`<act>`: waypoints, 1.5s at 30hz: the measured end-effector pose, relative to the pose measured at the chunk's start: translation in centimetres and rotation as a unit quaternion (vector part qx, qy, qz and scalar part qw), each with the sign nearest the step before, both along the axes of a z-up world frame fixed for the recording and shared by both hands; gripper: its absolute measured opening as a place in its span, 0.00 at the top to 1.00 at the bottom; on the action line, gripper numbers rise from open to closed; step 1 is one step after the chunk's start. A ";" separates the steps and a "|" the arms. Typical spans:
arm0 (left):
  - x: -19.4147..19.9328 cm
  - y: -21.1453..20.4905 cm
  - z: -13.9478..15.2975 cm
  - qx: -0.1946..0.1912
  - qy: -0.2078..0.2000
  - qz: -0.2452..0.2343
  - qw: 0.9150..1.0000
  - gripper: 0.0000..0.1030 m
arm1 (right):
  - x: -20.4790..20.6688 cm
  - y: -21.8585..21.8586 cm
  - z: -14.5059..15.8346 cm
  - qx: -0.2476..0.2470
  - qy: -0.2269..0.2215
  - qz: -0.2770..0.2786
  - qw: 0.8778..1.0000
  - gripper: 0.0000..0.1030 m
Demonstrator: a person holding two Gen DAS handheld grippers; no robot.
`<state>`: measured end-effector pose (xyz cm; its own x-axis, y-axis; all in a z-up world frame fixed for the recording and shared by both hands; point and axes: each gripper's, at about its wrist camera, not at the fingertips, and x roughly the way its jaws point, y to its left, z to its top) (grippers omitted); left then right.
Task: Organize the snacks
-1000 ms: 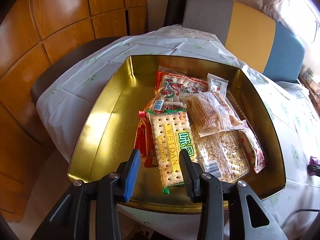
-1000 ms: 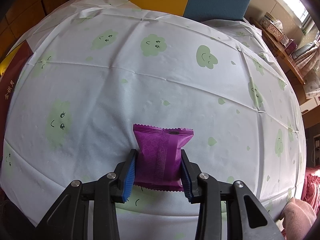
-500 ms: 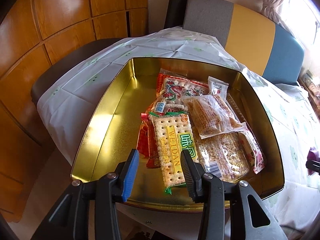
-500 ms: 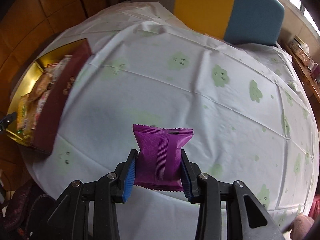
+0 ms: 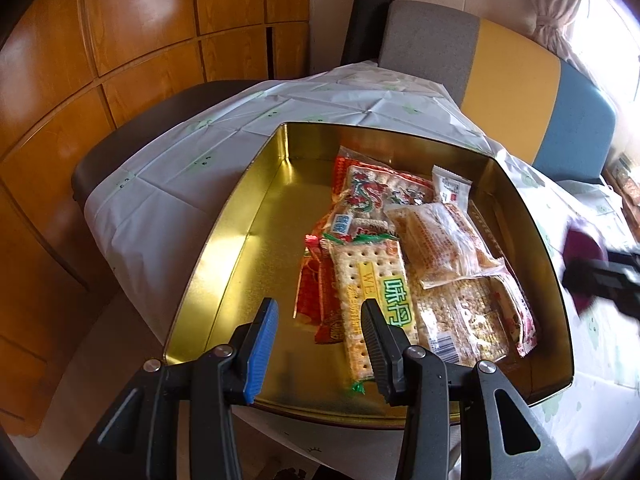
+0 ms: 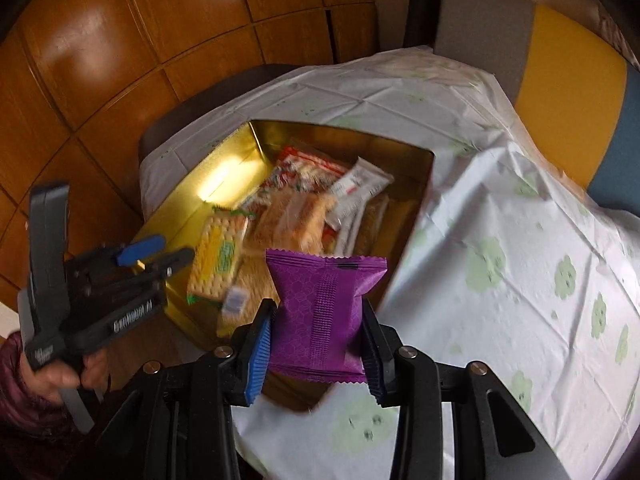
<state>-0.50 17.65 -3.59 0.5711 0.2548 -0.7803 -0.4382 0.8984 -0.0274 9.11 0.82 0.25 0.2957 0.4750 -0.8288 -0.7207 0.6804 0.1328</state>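
A gold tin (image 5: 224, 240) on the table holds several snack packs, among them a cracker pack (image 5: 372, 292) with a yellow label and a clear bag of orange biscuits (image 5: 440, 240). My left gripper (image 5: 318, 344) is open and empty over the tin's near edge. My right gripper (image 6: 318, 344) is shut on a purple snack packet (image 6: 324, 312), held in the air at the tin's right side. The packet shows blurred at the right edge of the left wrist view (image 5: 580, 240). The left gripper (image 6: 152, 250) and the tin (image 6: 248, 148) also show in the right wrist view.
The table wears a white cloth with green faces (image 6: 520, 280). A grey, yellow and blue chair (image 5: 500, 72) stands behind it. A dark chair (image 5: 132, 132) and wood panelling (image 5: 100, 40) are at the left.
My right gripper has swung left with the purple packet, from over the bare cloth to beside the tin. The left gripper has stayed open at the tin's near edge.
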 end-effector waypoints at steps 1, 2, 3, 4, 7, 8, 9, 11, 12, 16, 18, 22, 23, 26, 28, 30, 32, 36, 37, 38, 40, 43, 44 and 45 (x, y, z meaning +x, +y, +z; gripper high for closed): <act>-0.1 0.1 0.0 0.000 -0.001 0.001 1.000 0.57 | 0.7 0.7 0.0 -0.001 -0.001 -0.002 1.000 0.61; -0.1 0.2 0.0 0.000 -0.002 0.003 1.000 0.57 | 1.3 1.4 0.0 -0.002 0.000 -0.004 1.000 0.61; -0.1 0.3 0.1 -0.001 -0.002 0.004 1.000 0.57 | 1.9 2.3 -0.1 -0.003 -0.001 -0.002 1.000 0.61; -0.1 0.4 0.1 -0.003 -0.003 0.004 1.000 0.57 | 2.4 3.1 -0.2 -0.007 -0.004 -0.001 1.000 0.61; -0.1 0.7 0.1 -0.004 -0.003 0.006 1.000 0.57 | 4.4 4.7 -1.6 -0.033 -0.012 -0.017 0.999 0.60; -0.2 0.7 0.1 -0.004 -0.003 0.005 1.000 0.57 | 5.1 5.2 -2.3 -0.040 -0.011 -0.018 0.999 0.58; -0.2 0.7 0.1 -0.003 -0.003 0.005 1.000 0.57 | 5.6 5.7 -2.9 -0.049 -0.009 -0.015 0.999 0.58; -0.2 0.6 0.1 0.001 -0.004 0.004 1.000 0.57 | 6.6 6.2 -4.2 -0.073 -0.010 -0.028 0.997 0.58; -0.1 0.6 0.2 0.002 -0.005 0.005 1.000 0.57 | 6.8 6.2 -4.5 -0.078 -0.013 -0.034 0.996 0.58; 0.1 0.6 0.2 -0.001 -0.002 0.005 1.000 0.57 | 6.5 5.5 -4.7 -0.073 -0.017 -0.042 0.996 0.56; 0.1 0.3 0.2 0.001 -0.001 0.003 1.000 0.57 | 6.0 5.0 -4.6 -0.069 -0.022 -0.044 0.996 0.55; -0.1 -0.1 0.6 0.006 -0.003 0.002 1.000 0.54 | 5.1 4.3 -4.5 -0.058 -0.024 -0.057 0.996 0.54; -0.1 -0.2 0.7 0.007 -0.004 0.002 1.000 0.53 | 4.8 4.1 -4.3 -0.053 -0.025 -0.061 0.996 0.54; -0.4 -0.6 1.2 0.013 -0.010 0.002 1.000 0.52 | 3.7 3.6 -3.7 -0.038 -0.038 -0.070 0.996 0.54; -0.6 -0.8 1.5 0.015 -0.014 0.003 1.000 0.52 | 2.6 3.0 -3.2 -0.029 -0.053 -0.082 0.995 0.54; -0.9 -1.1 1.7 0.017 -0.018 0.006 1.000 0.52 | 1.5 2.3 -2.8 -0.018 -0.064 -0.099 0.993 0.54; -1.2 -1.5 2.0 0.020 -0.024 0.007 1.000 0.50 | 0.5 1.5 -2.5 -0.010 -0.070 -0.117 0.991 0.54; -2.1 -2.6 2.4 0.029 -0.038 0.011 0.999 0.42 | -2.0 -0.4 -2.0 0.002 -0.097 -0.163 0.982 0.54; -2.2 -3.0 2.5 0.031 -0.042 0.011 0.999 0.40 | -2.5 -0.9 -2.0 0.005 -0.101 -0.176 0.979 0.54; -2.4 -3.4 2.6 0.032 -0.045 0.007 0.998 0.39 | -3.0 -1.4 -2.0 0.007 -0.103 -0.187 0.977 0.54; -2.5 -4.1 2.8 0.038 -0.050 0.000 0.998 0.35 | -4.0 -2.4 -2.0 0.010 -0.106 -0.205 0.973 0.54; -2.7 -5.0 3.1 0.039 -0.054 -0.012 0.998 0.34 | -4.8 -3.4 -2.0 0.012 -0.113 -0.222 0.968 0.54; -2.9 -5.3 3.3 0.042 -0.056 -0.015 0.997 0.34 | -5.0 -3.5 -1.9 0.012 -0.115 -0.223 0.968 0.54; -3.0 -5.7 3.4 0.045 -0.059 -0.017 0.997 0.33 | -5.3 -3.7 -1.8 0.012 -0.120 -0.223 0.967 0.54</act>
<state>-3.48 12.00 -0.17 0.6663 0.2997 -0.6828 -0.4068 0.9135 0.0040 3.85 -2.92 -1.60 0.6577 0.2744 -0.7015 -0.3684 0.9295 0.0182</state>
